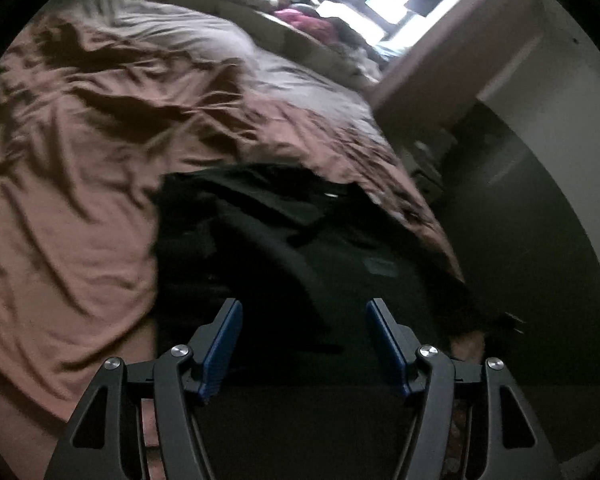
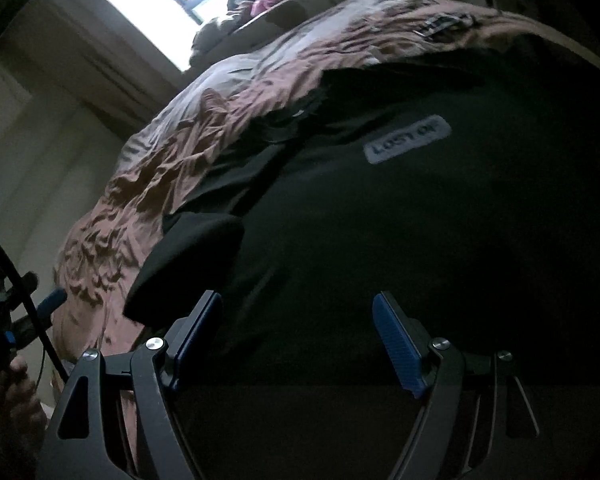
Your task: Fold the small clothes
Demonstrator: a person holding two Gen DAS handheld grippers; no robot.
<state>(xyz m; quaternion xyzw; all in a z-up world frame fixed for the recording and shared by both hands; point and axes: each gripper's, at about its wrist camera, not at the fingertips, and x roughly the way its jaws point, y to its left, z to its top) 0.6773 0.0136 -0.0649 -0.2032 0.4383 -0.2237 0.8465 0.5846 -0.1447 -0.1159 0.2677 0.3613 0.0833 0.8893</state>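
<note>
Shirt [image 1: 300, 248] flat on bed [image 1: 80, 160], long axis running away toward window, left tongs [image 1: 304, 312] and right tongs [image 2: 298, 306] agape, empty.

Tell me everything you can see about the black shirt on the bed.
The black shirt is a dark, soft-looking knit lying spread on the wrinkled pinkish-brown bedsheet, near the bed's edge. A pale patch on it reads "LOST OF". One sleeve sticks out to the side in the right wrist view. Both grippers stand open over it; neither visibly grips the cloth.
</note>
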